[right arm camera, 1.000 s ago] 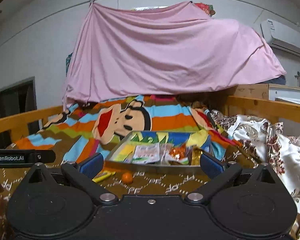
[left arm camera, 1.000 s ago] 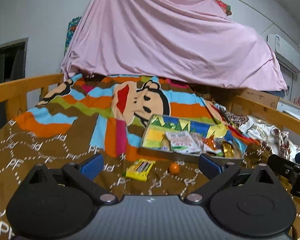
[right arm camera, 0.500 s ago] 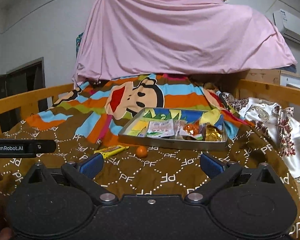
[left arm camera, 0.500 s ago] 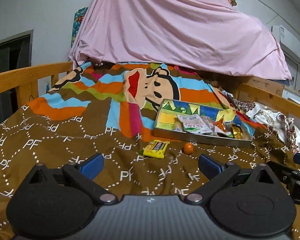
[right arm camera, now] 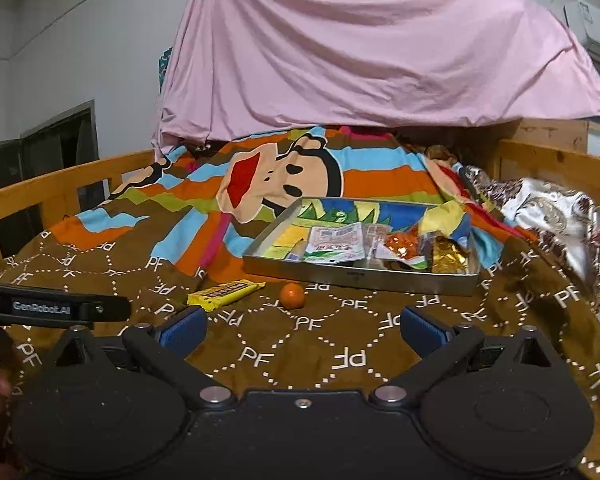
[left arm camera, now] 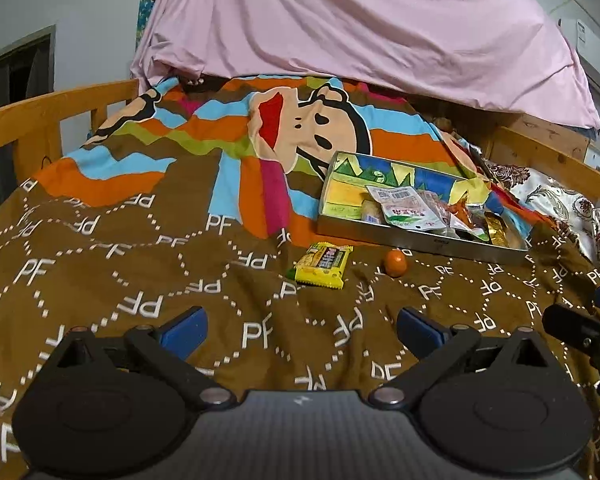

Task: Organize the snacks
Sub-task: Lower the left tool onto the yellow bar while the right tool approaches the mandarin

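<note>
The left gripper [left arm camera: 302, 330] is held low over a brown blanket [left arm camera: 140, 264] printed with white dotted lines and "PF" letters; its blue ribbed pads [left arm camera: 184, 330] are spread wide, with nothing between them. The right gripper [right arm camera: 302, 330] is likewise spread and empty, its pads [right arm camera: 422, 330] apart over the same soft, creased cloth.

Ahead of the left jaws, slightly right of centre, a flat yellow packet [left arm camera: 324, 265] of glossy crinkled wrapper is seen lying on the blanket. Just to its right, apart from it, a small round orange ball [left arm camera: 395, 263] is seen. Beyond both, further right, a shallow rectangular metal tray [left arm camera: 420, 242] with straight brushed walls is set on the blanket; crumpled foil and plastic snack bags [left arm camera: 408, 210] are piled in its right half, and a colourful cartoon print shows at its far side.

From the right wrist, the packet [right arm camera: 224, 294] is seen ahead of the left pad, the ball [right arm camera: 292, 295] just ahead between the jaws, and the tray [right arm camera: 360, 276] beyond them, towards the right.

A smooth wooden rail [left arm camera: 40, 120] is seen at the far left, and a draped pink sheet [right arm camera: 360, 48] hangs behind.
</note>
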